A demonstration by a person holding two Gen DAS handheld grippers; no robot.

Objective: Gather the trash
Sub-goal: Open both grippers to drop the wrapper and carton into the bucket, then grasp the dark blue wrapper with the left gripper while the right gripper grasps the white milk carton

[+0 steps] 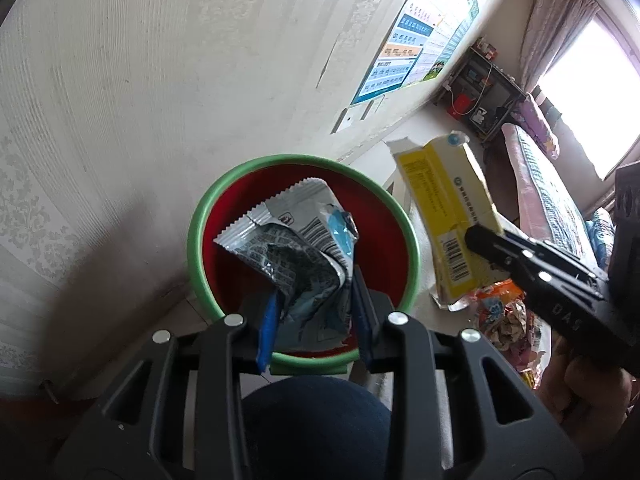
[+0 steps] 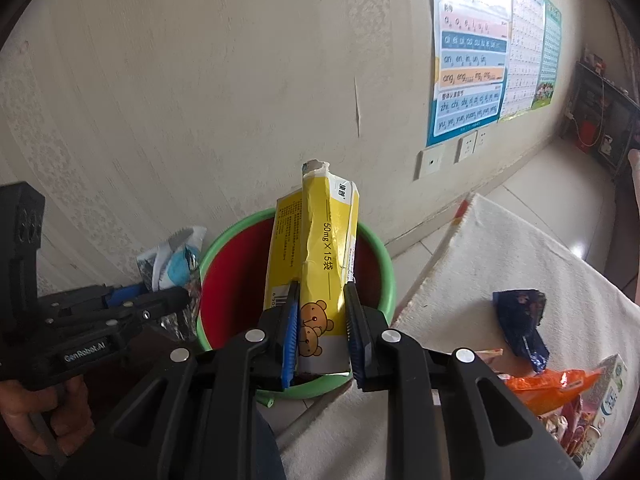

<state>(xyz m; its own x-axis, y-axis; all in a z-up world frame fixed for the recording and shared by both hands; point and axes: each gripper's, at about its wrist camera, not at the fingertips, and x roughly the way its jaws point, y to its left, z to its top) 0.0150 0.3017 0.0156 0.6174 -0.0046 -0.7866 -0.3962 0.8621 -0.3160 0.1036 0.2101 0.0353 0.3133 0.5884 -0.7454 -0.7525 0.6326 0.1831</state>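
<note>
We hold one piece of trash in each gripper, and both are above the bin (image 1: 198, 240), a red bucket with a green rim that stands on the floor by the wall.

The left gripper (image 1: 314, 316) pinches the crumpled silver wrapper (image 1: 296, 240) at its lower end. In the left wrist view the wrapper rises from the fingers toward the middle of the frame and covers the red inside of the bin, so it seems to hang right over the opening.

The right gripper (image 2: 322, 332) is closed on the yellow box (image 2: 320, 248). The blue pads (image 2: 290, 340) press the two sides of its lower part. The long axis of the box runs along the fingers and points up in the frame, with its torn end at the top. Behind the box we see the bin (image 2: 376, 256), in the centre of the right wrist view.

We judge that both items are ready to be released. The wrapper looks more centred over the opening, while the box appears nearer the bin's right rim in the left wrist view.

On the white cloth (image 2: 500, 264) at the lower right more trash waits: a dark blue packet (image 2: 520, 320) and an orange packet (image 2: 548, 388).
</note>
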